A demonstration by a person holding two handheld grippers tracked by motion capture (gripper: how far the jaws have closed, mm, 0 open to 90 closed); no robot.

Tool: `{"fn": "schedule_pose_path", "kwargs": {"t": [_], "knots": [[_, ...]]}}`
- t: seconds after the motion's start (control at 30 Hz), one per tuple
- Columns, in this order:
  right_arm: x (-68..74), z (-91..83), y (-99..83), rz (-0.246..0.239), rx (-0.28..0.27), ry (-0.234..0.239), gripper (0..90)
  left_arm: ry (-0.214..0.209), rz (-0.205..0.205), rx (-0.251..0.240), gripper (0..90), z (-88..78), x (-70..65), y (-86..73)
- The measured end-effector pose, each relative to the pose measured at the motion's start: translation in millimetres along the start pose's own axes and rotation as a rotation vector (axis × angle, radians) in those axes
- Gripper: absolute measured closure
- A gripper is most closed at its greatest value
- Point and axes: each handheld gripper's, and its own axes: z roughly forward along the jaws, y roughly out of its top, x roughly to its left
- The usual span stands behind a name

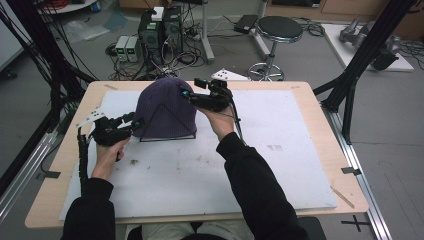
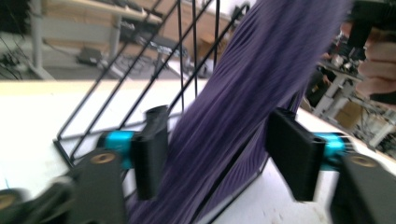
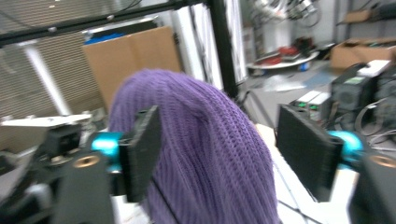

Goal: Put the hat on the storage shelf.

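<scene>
Purple knit beanie [image 1: 165, 107]: one; wire stand [image 1: 167, 135]: one.

A hat [image 1: 165, 107] sits over a wire rack [image 1: 167, 127] on the mat [image 1: 280, 165], left of centre in the high view. My left gripper [image 1: 136, 123] is at the hat's lower left edge, my right gripper [image 1: 186, 94] at its upper right. The mat lies on the table [image 1: 320, 125]. Behind the table, a stool [image 1: 279, 30] stands upper right and computers [image 1: 160, 30] upper centre.
</scene>
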Motion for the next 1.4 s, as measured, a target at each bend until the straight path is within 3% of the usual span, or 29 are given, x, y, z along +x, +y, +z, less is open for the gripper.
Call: {"fn": "schedule_pose_path", "kwargs": {"t": [0.07,0.13,0.4,0.5,0.6,0.73,0.8,0.83,0.87,1.0,1.03,1.07,1.17,1.27,1.4], "knots": [[0.8,-3.5,2.2,-0.015,-0.016,-0.047,17.5,0.002,-0.001,-0.062,28.3,-2.2,-4.8,4.7],[1.8,-7.2,4.7,-0.032,-0.032,-0.085,11.5,0.022,0.016,-0.094,23.5,-3.8,-9.2,8.0],[4.9,-27.4,12.3,-0.068,-0.123,-0.168,11.4,0.066,0.031,-0.165,16.9,-12.7,-16.7,15.6],[5.9,-34.0,12.0,-0.095,-0.166,-0.194,11.4,0.075,0.023,-0.243,16.6,-17.2,-21.0,17.3],[4.2,-47.5,8.1,-0.098,-0.208,-0.227,11.3,0.109,0.053,-0.286,15.5,-21.0,-29.5,19.4],[2.8,-60.7,6.1,-0.101,-0.221,-0.240,11.3,0.129,0.070,-0.317,14.9,-26.3,-36.7,20.3],[2.0,-77.6,5.7,-0.119,-0.237,-0.262,11.3,0.159,0.094,-0.346,14.8,-31.8,-42.3,20.8],[2.0,-77.6,5.7,-0.119,-0.237,-0.262,11.3,0.159,0.094,-0.346,14.8,-31.8,-42.3,20.8],[-0.1,-91.9,4.5,-0.137,-0.237,-0.278,11.3,0.166,0.097,-0.358,14.8,-34.3,-44.0,20.6],[-5.6,-118.7,-0.8,-0.166,-0.233,-0.344,11.4,0.214,0.130,-0.386,14.5,-41.1,-51.6,19.3],[-5.6,-118.7,-0.8,-0.166,-0.233,-0.344,11.4,0.224,0.144,-0.388,14.5,-42.3,-53.9,19.2],[-8.8,-132.7,-3.8,-0.183,-0.235,-0.366,11.4,0.232,0.154,-0.388,14.4,-43.4,-56.1,19.0],[-11.4,-143.2,-6.6,-0.191,-0.220,-0.380,11.3,0.228,0.174,-0.387,14.2,-45.4,-62.3,18.7],[-16.4,-167.1,-15.5,-0.203,-0.229,-0.423,11.4,0.237,0.214,-0.382,13.7,-45.9,-69.5,18.2],[-20.7,-185.2,-22.5,-0.206,-0.247,-0.460,11.3,0.248,0.221,-0.385,13.6,-47.9,-73.8,16.5]]}}
